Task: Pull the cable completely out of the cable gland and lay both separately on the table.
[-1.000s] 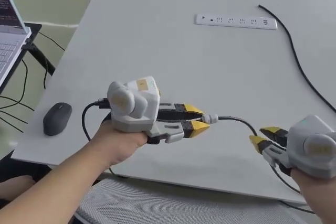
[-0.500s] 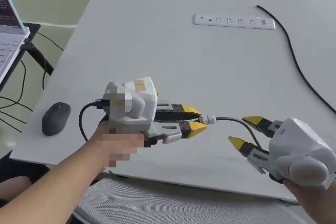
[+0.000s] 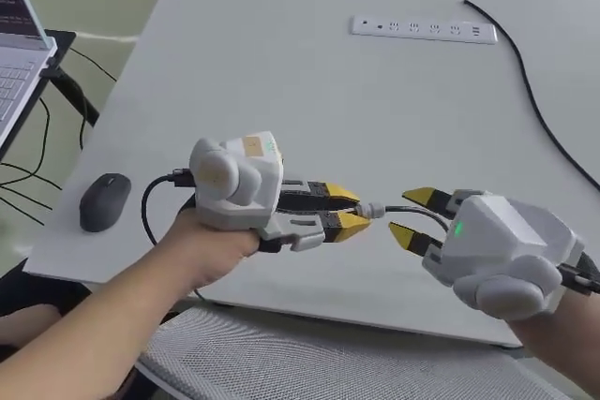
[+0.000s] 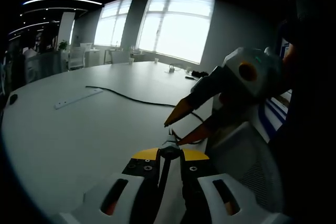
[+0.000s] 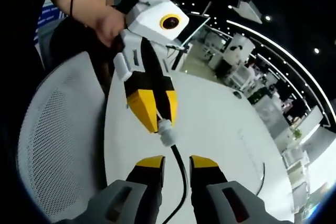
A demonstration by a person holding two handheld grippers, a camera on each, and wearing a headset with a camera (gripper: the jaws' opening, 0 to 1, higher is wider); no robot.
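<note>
Yellow-tipped left gripper (image 3: 360,212): jaws shut together on the cable gland (image 3: 373,211), held in the air over the near edge of the table (image 3: 281,72), tips aimed at the right gripper (image 3: 400,213).
Pale grey cable gland: pinched at the very tips of the left gripper, its nose poking out past them; off the table.
Black cable (image 3: 419,214): seated in the gland, leaving its nose and running between the right gripper's jaws, then hidden behind that gripper's body.
White-bodied right gripper: jaws apart, one on each side of the cable, just beside the gland; the right gripper view shows the cable (image 5: 181,178) with a gap on both sides, so no grip on it.
White table, far side: a power strip (image 3: 424,30) with a black cord (image 3: 534,105) trailing toward the right edge.
Dark computer mouse (image 3: 103,201): on the table's left corner, near the left hand.
Silver laptop (image 3: 14,53): beyond the table's left edge.
</note>
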